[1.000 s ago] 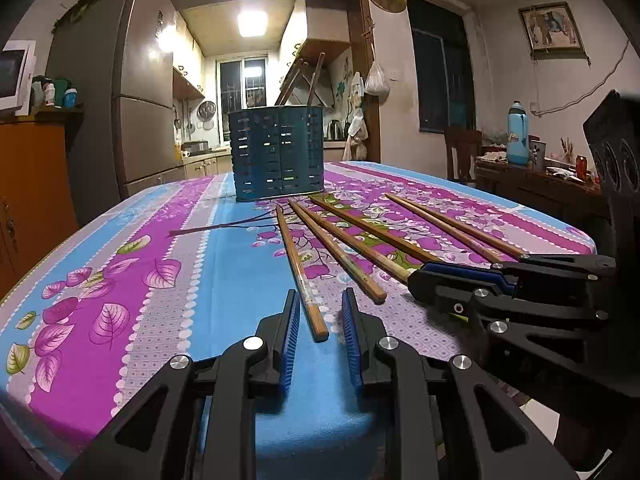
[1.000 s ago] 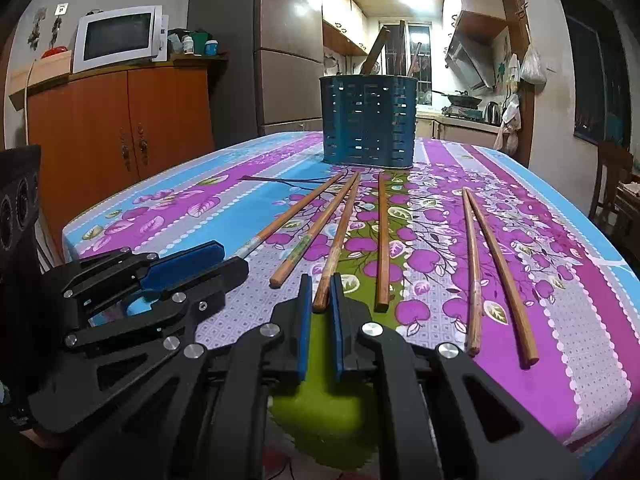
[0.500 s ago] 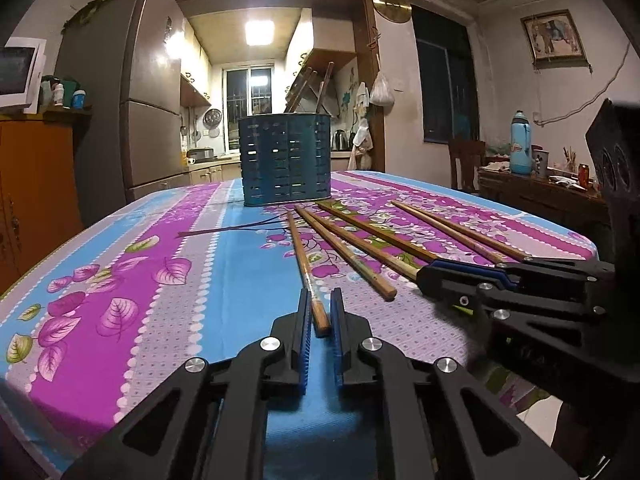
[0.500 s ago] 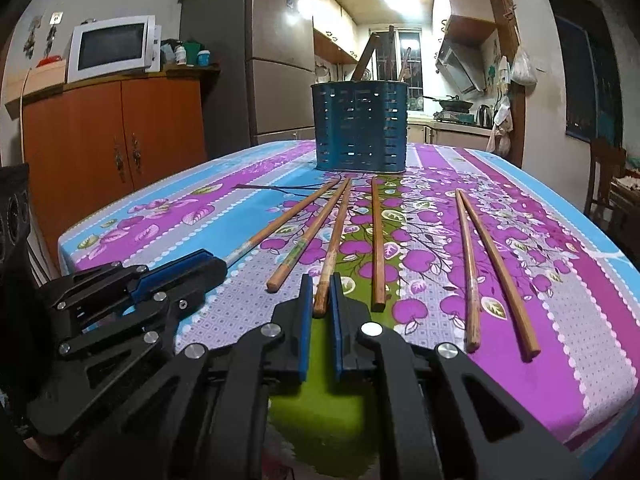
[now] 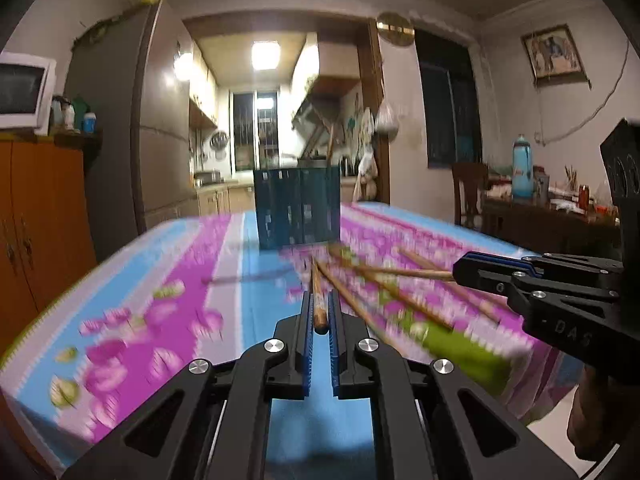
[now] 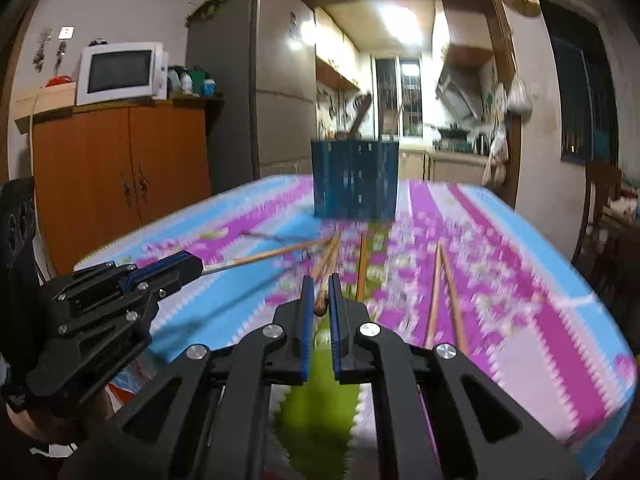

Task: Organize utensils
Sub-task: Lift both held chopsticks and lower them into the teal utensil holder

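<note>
- The left claw point(image 5: 320, 316) is pinching one brown wooden chopstick point(image 5: 318, 300) by its near end, for carrying.
- The right claw point(image 6: 320, 300) is pinching another wooden chopstick point(image 6: 326, 276), likely bound for the slotted blue plastic utensil holder point(image 6: 355, 178) on the flowered surface point(image 6: 500, 280).

Utensil holder point(image 6: 355, 178) at the table's point(image 6: 540, 320) far end, chopsticks before it.
2 chopsticks point(image 6: 442, 284) lie right of the gripped one point(image 6: 326, 276); cabinet point(image 6: 120, 176) left of the table.

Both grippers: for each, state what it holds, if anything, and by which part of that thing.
The left gripper grips one wooden chopstick by its near end. The right gripper likewise grips a second chopstick by its near end.
</note>
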The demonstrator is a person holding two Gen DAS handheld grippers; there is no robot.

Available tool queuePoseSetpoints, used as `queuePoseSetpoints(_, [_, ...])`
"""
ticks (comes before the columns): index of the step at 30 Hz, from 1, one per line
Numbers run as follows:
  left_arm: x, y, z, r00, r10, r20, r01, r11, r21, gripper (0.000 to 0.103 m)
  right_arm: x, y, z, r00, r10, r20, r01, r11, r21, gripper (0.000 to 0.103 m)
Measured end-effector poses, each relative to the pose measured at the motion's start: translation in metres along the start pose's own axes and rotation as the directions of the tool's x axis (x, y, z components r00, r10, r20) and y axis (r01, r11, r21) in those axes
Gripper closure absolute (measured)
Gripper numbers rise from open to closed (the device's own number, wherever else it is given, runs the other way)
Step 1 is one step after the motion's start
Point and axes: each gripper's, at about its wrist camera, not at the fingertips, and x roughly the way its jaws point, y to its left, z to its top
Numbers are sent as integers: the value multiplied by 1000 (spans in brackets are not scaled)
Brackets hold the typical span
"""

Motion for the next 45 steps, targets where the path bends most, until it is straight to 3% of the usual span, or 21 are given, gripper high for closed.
queuePoseSetpoints(8, [-14, 4, 48, 994, -6, 105, 6, 1000, 8, 95, -19, -2, 55, 995, 20, 94, -11, 996, -90, 98])
queuePoseSetpoints(15, [-4, 9, 94, 987, -12, 162, 9, 1000, 18, 95, -4, -15, 101, 993, 59, 98, -50, 994, -94, 98])
queuePoseSetpoints(23, [25, 28, 131, 991, -33, 127, 35, 999, -11, 95, 18, -30, 142, 994, 94, 62, -90, 994, -69, 98])
queuePoseSetpoints(45, [63, 45, 185, 996, -78, 45, 80, 996, -32, 95, 36, -53, 187, 992, 127, 20, -127, 992, -7, 98])
